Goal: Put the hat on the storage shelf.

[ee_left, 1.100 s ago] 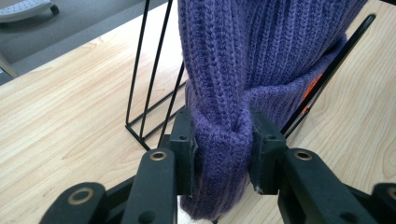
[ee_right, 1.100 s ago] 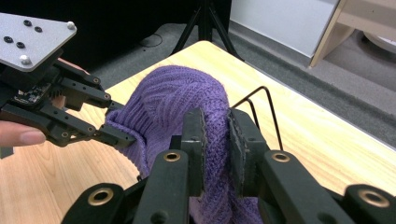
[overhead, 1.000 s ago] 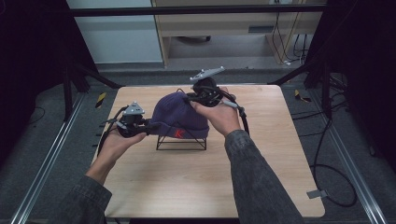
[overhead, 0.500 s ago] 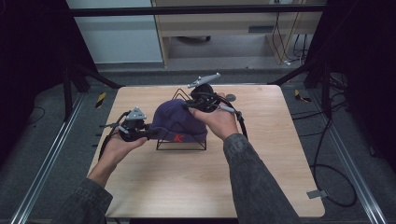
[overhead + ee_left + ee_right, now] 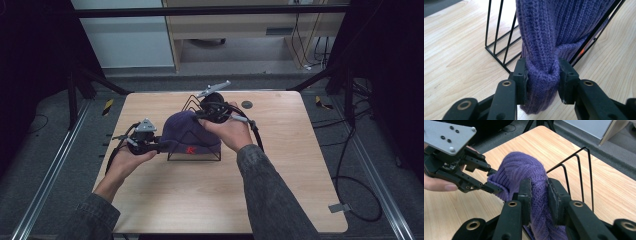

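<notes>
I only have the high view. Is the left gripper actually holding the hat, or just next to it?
Observer: Holding. In the left gripper view the left gripper pinches a bunched fold of the purple knit hat.
Operator: And the right?
Observer: The right gripper is shut on another fold of knit.
Operator: Is the hat inside the rack?
Observer: Partly. The left gripper view shows black rack wires on both sides of it.

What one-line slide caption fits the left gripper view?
Black tongs pinch a bunched fold of a purple knitted hat beside a black wire rack on a light wooden table.
</notes>
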A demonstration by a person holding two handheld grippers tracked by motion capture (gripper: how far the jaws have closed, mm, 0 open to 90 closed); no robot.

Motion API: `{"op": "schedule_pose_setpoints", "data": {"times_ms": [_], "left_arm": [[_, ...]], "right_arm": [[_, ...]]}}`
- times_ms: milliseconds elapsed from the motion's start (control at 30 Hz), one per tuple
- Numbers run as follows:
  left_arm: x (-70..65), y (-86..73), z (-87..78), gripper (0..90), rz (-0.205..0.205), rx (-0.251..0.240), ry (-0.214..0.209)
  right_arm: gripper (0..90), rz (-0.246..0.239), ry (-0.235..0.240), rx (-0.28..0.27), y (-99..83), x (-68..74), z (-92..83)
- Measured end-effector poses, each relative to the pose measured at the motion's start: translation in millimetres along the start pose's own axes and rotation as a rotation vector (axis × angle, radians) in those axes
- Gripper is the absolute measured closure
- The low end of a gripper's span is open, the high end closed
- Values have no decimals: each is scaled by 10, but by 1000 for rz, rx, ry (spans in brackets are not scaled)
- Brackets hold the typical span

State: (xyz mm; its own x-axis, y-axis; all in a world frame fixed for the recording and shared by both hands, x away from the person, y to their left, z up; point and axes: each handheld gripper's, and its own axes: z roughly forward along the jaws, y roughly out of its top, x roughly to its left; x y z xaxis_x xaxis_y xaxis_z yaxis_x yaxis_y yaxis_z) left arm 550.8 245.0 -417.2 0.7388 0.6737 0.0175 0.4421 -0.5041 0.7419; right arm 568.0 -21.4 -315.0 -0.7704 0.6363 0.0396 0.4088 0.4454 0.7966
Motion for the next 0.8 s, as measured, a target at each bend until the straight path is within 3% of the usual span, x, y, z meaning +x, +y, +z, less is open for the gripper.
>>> {"op": "schedule_pose_setpoints", "data": {"times_ms": [500, 800], "left_arm": [[25, -154, 53, 607, -18, 24, 8], [44, -196, -17, 578, -24, 17, 21]], "right_arm": [[719, 7, 12, -21, 1, 29, -19], [713, 13, 5, -31, 2, 11, -68]]}}
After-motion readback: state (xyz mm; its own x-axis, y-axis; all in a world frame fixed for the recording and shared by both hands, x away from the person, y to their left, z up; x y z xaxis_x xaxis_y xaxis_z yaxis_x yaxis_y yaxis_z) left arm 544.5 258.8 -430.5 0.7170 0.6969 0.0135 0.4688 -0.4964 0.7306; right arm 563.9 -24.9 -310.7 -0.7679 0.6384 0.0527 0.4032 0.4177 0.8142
